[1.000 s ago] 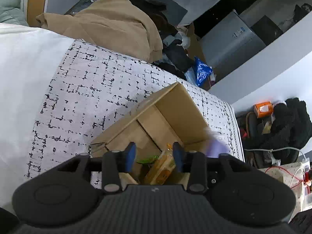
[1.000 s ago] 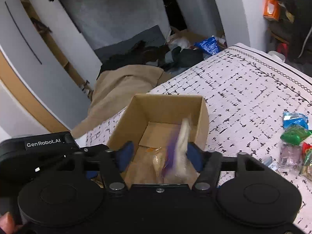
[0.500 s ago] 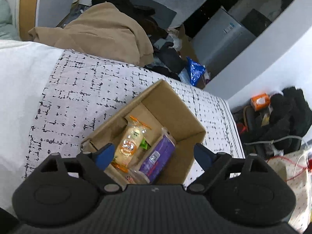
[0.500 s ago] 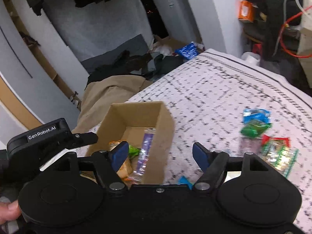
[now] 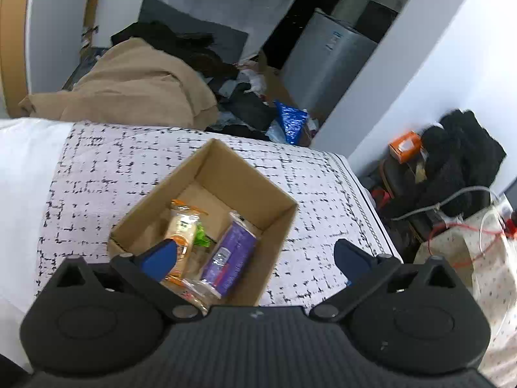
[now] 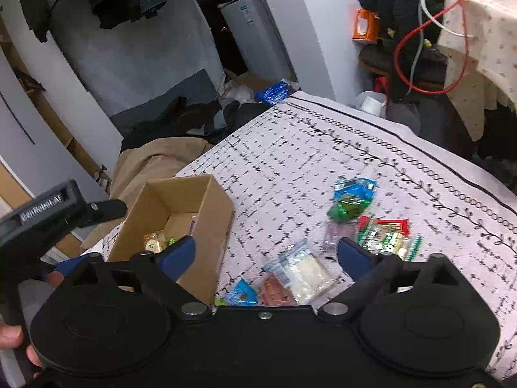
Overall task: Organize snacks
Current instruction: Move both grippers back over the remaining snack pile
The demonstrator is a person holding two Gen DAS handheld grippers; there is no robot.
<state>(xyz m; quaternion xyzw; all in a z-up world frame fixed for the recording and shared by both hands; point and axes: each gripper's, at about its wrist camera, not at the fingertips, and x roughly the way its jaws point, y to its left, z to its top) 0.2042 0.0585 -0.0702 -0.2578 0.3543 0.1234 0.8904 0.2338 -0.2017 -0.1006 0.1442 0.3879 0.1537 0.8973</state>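
- Far left of the right wrist view: the left gripper point(image 6: 48, 213), a black body with pale lettering, is held by a hand point(image 6: 13, 339) at the picture's lower left corner.
- Just right of it the cardboard box point(image 6: 206, 226) stands open on the patterned bedspread point(image 6: 290, 161).
- In the left wrist view the box point(image 5: 278, 236) holds an orange-trimmed snack pack point(image 5: 182, 229), a bit of green wrapper point(image 5: 202, 237) and a purple packet point(image 5: 231, 255), lying side by side.
- The left gripper point(image 5: 253, 257) hangs above the box, jaws opening and already wide, nothing pinched between the blue pads point(image 5: 160, 257).
- Right wrist view, centre: the right gripper point(image 6: 266, 257) has its jaws opening too, spread wide and empty.
- Between its pads point(image 6: 181, 253) lie loose snacks on the bedspread: a blue packet point(image 6: 240, 294), a reddish packet point(image 6: 274, 291) and a clear pack of white pieces point(image 6: 303, 273).
- Further right: a blue wrapper point(image 6: 353, 187), a green wrapper point(image 6: 349, 208) touching it, and a red-and-green pack point(image 6: 386, 237), all well apart from the box.
- Beyond the bed: a beige blanket point(image 5: 139, 84) and a grey appliance point(image 5: 326, 64).
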